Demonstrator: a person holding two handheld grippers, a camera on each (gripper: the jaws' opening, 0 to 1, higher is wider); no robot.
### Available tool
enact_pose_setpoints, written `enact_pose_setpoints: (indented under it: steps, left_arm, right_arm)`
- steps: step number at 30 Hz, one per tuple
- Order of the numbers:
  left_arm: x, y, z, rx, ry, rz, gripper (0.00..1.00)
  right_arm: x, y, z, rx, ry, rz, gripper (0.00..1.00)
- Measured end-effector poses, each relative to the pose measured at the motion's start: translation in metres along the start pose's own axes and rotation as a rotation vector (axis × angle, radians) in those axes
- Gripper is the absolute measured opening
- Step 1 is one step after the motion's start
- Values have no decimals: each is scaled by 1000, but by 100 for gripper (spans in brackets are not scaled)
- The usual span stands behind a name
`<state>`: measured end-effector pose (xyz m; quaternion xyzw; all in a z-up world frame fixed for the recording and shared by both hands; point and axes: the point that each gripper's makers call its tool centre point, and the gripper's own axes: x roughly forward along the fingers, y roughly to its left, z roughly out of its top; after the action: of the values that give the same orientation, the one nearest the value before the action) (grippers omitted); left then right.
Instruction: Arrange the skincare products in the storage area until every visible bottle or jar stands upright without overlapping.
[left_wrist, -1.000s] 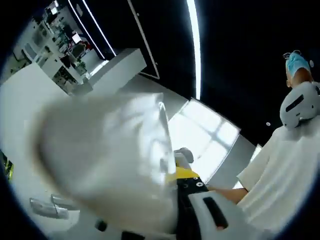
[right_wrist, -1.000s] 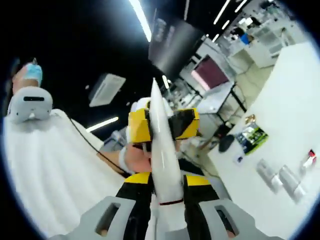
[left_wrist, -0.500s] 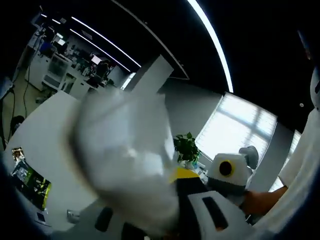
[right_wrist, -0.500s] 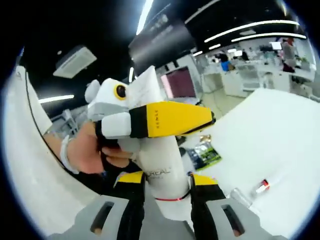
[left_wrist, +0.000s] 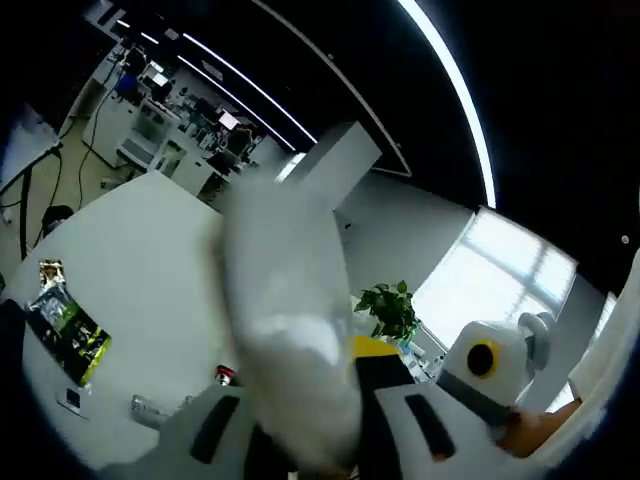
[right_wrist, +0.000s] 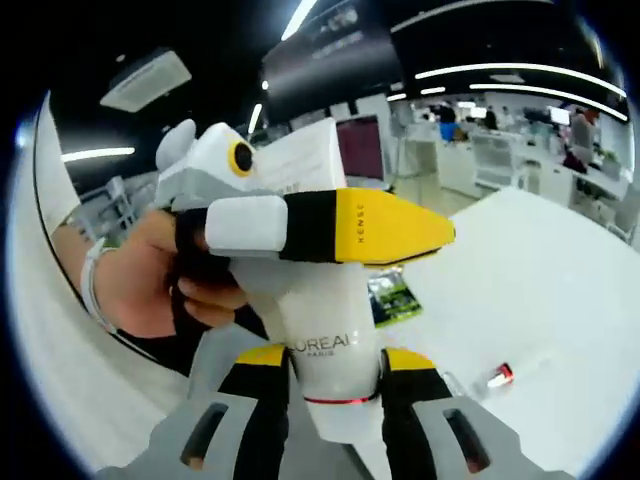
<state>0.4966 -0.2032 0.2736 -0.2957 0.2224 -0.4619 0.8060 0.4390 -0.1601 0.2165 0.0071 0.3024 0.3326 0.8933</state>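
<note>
A white L'Oreal tube (right_wrist: 325, 340) stands up between the yellow-and-black pads (right_wrist: 265, 362) of my right gripper (right_wrist: 335, 365), which is shut on its lower end. My left gripper (right_wrist: 380, 230), held by a hand (right_wrist: 150, 280), comes in from the left. One yellow jaw lies across the front of the tube's upper half, and the other jaw is hidden behind the tube. In the left gripper view the same tube (left_wrist: 290, 320) is a blurred white shape pressed against the yellow pad of my left gripper (left_wrist: 300, 365). The right gripper (left_wrist: 490, 365) shows at lower right.
Below lies a white table (right_wrist: 540, 280) with a green sachet (right_wrist: 393, 295) (left_wrist: 65, 325), a small red-capped item (right_wrist: 500, 377) (left_wrist: 225, 375) and clear packets (left_wrist: 150, 408). A potted plant (left_wrist: 385, 310) and office desks stand far behind.
Both views have swung toward the table. The tube looks narrower in the left gripper view. Both grippers stay on the tube, and the left jaw sits slightly further right across it.
</note>
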Motion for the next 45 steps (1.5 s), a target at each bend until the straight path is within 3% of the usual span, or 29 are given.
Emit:
enact_pose_setpoints:
  steps: [6,16,20,26,45]
  left_arm:
    - [2,0,-6,-14,0,28,12]
    - [-3,0,-9,-94,-1,17,13]
    - [-2,-3,-14,-115,29,-9,15]
    - [-2,-11,-16,-97,55,-67,17]
    - [1,-19,-10,-17,84,-121,26]
  right_arm:
    - [4,-3,-11,-82,76,-59,34]
    - [-3,-2,-12,-118,67,-43,27]
    - [-6,-3,-15,-102,72,-33,27]
    - [-14,-13,-17,-72,56,-53,26]
    - [-15,-27,-11,-13,22,-87,26]
